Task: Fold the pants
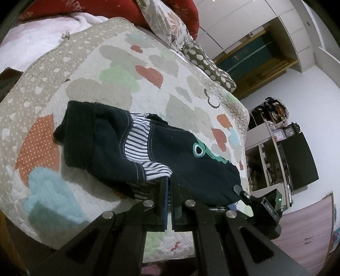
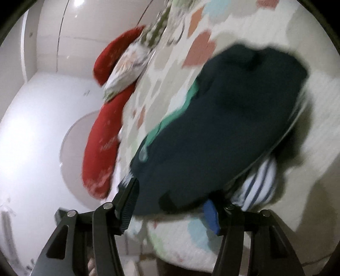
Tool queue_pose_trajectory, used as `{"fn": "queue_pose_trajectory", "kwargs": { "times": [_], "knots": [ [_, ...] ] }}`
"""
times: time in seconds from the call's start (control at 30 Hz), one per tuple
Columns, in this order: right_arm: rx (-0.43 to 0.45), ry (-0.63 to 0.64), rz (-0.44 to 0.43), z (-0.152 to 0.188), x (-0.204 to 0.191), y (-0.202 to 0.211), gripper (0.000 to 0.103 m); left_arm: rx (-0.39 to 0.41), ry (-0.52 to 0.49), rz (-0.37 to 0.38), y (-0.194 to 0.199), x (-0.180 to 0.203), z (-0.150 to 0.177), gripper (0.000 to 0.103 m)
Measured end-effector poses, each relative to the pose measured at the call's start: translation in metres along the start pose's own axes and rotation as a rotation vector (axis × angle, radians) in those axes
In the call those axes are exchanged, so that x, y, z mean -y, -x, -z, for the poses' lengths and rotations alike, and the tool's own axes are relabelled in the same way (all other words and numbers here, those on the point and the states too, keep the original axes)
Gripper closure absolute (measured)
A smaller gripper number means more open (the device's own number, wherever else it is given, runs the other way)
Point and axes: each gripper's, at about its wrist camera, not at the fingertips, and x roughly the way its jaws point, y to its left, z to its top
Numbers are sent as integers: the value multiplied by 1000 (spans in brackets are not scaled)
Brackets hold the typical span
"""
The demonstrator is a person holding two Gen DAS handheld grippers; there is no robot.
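Note:
Dark navy pants with striped white-and-navy lining and a green eye print lie folded on the patterned quilt. My left gripper is shut on the near edge of the pants, by the striped lining. In the blurred right wrist view the pants fill the middle. My right gripper is open, with its fingers on either side of the pants' near edge. The right gripper's body shows at the pants' right end in the left wrist view.
Red and floral pillows lie at the bed's head. A white blanket is at the far left. The quilt's edge drops off near me. Shelves and a dark cabinet stand at right, past the bed.

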Motion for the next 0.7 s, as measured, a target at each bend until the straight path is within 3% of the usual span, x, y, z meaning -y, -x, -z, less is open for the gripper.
{"fn": "queue_pose_trajectory", "kwargs": {
  "times": [0.03,0.07,0.1,0.4,0.5,0.7],
  "knots": [
    [10,8,19,-4,0,3,64,3,-3,-3,0,1,-1,102],
    [8,19,35,-7,-1,4,83,6,-8,-7,0,1,-2,102],
    [9,29,43,-9,-3,5,89,8,-12,-10,-1,2,-4,102],
    [55,233,102,-46,-62,7,92,47,-89,-96,-21,22,-54,102],
    [51,305,159,-72,-85,-12,92,41,-105,-144,-42,24,-85,102],
    [17,287,259,-127,-85,-63,91,21,-120,-273,-98,18,-149,102]
  ]
}}
